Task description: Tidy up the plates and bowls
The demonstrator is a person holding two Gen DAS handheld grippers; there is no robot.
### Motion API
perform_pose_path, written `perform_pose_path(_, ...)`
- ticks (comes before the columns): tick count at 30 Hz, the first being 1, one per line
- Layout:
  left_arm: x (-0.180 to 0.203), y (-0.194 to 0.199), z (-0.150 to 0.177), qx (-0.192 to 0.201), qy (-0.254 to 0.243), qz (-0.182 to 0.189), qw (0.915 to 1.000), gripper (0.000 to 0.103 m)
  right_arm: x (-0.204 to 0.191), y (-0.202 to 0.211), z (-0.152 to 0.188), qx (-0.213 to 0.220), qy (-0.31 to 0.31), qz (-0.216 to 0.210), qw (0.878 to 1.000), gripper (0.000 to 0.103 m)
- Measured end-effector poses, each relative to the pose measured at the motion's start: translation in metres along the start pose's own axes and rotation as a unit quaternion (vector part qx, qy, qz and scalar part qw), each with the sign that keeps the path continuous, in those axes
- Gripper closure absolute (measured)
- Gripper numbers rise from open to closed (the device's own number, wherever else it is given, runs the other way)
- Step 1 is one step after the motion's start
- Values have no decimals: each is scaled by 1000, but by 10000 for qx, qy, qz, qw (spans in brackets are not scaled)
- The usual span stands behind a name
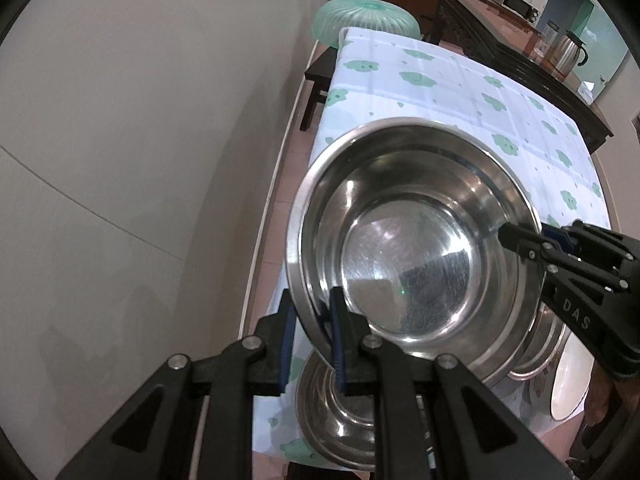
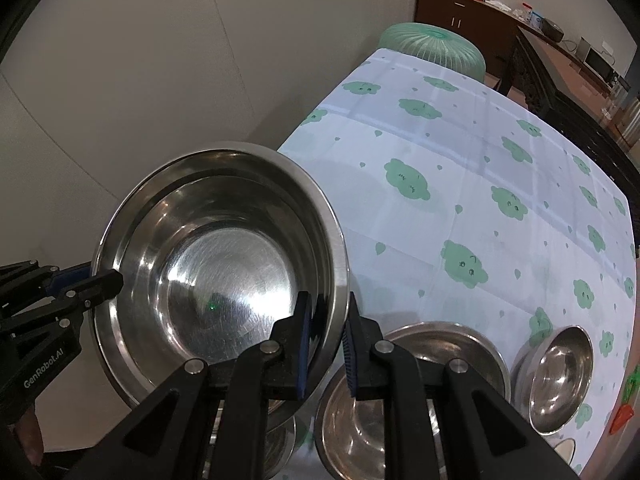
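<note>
A large steel bowl point(image 1: 408, 248) hangs tilted above the table's left edge, held by opposite sides of its rim. My left gripper point(image 1: 311, 300) is shut on the near-left rim, one blue pad inside and one outside. In the left wrist view my right gripper point(image 1: 528, 236) is pinching the right rim. In the right wrist view the same bowl point(image 2: 224, 264) fills the left half, with my right gripper point(image 2: 328, 300) shut on its rim and my left gripper point(image 2: 98, 276) clamped on the far side. Below lie a steel bowl point(image 2: 400, 400) and a smaller one point(image 2: 560, 376).
The table wears a pale cloth with green clouds point(image 2: 460, 184). A green mesh food cover point(image 1: 364, 20) sits at its far end. A plain wall point(image 1: 140, 140) runs along the left. A white dish point(image 1: 572, 380) lies near the right corner, and a dark sideboard carries a kettle point(image 1: 570, 52).
</note>
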State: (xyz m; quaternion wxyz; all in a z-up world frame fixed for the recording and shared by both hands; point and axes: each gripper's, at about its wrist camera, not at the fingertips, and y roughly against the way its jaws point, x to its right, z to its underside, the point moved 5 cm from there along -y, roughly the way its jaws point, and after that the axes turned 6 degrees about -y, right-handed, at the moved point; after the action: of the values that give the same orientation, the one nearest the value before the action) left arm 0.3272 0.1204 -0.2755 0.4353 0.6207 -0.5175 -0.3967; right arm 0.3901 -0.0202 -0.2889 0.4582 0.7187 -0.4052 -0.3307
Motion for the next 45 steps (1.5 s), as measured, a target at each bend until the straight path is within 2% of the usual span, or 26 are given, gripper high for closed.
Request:
perform_pose_path(28, -6, 17, 27, 61, -26, 126, 9999, 89, -16, 22, 29, 59, 90, 19, 9999, 87)
perform_pose_path(45, -5, 16, 52, -31, -106, 156, 9998, 89, -24, 21, 51, -70, 135, 75, 9999, 87)
